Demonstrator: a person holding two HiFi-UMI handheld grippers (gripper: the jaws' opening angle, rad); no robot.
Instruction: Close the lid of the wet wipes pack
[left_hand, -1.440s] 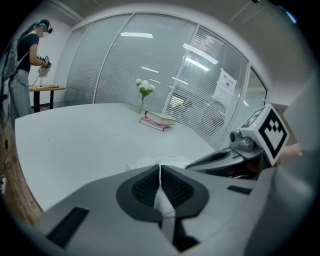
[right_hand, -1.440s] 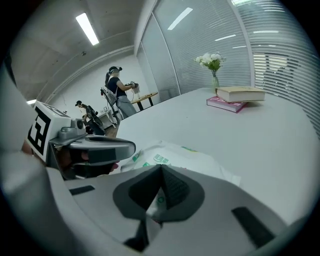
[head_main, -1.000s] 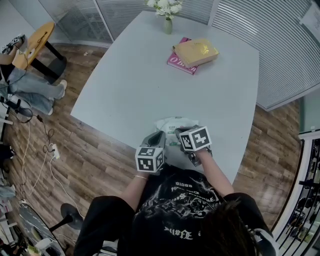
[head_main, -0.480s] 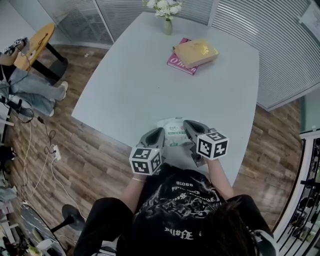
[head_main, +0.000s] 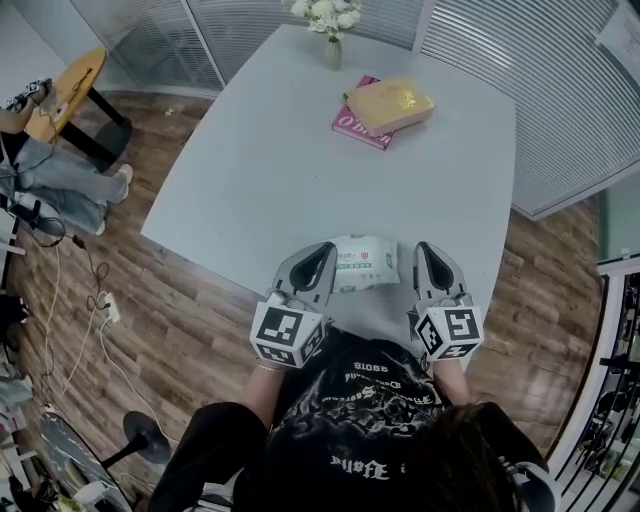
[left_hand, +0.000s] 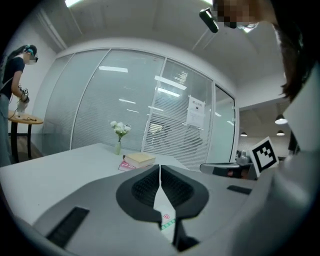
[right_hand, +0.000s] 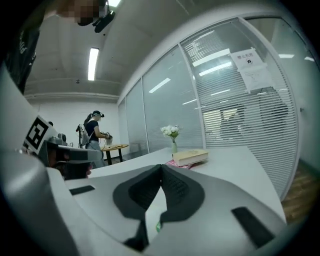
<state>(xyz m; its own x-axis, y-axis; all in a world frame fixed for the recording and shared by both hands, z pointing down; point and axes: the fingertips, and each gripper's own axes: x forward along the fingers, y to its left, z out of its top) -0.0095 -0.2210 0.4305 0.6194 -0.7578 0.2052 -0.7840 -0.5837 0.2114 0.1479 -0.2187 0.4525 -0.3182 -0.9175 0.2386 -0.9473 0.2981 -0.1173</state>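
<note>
Wet wipes pack (head_main: 365, 263) lies at the table's (head_main: 300, 150) near edge, flanked by left gripper (head_main: 322, 252) and right gripper (head_main: 428, 252), both clenched empty; likely light, squashy, slick film, so press the stiffer lid, pinning one end.

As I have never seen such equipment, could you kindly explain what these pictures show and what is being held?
There is no robot: a person holds a grey two-jaw left gripper and right gripper by hand. The overhead picture comes from a camera on the person's head, looking down. The other two come from cameras riding on each gripper. On the pale grey table lie a white-and-green soft pack of wet wipes, a yellow book on a pink book, and a vase of white flowers. Both grippers are shut and hold nothing.
</note>
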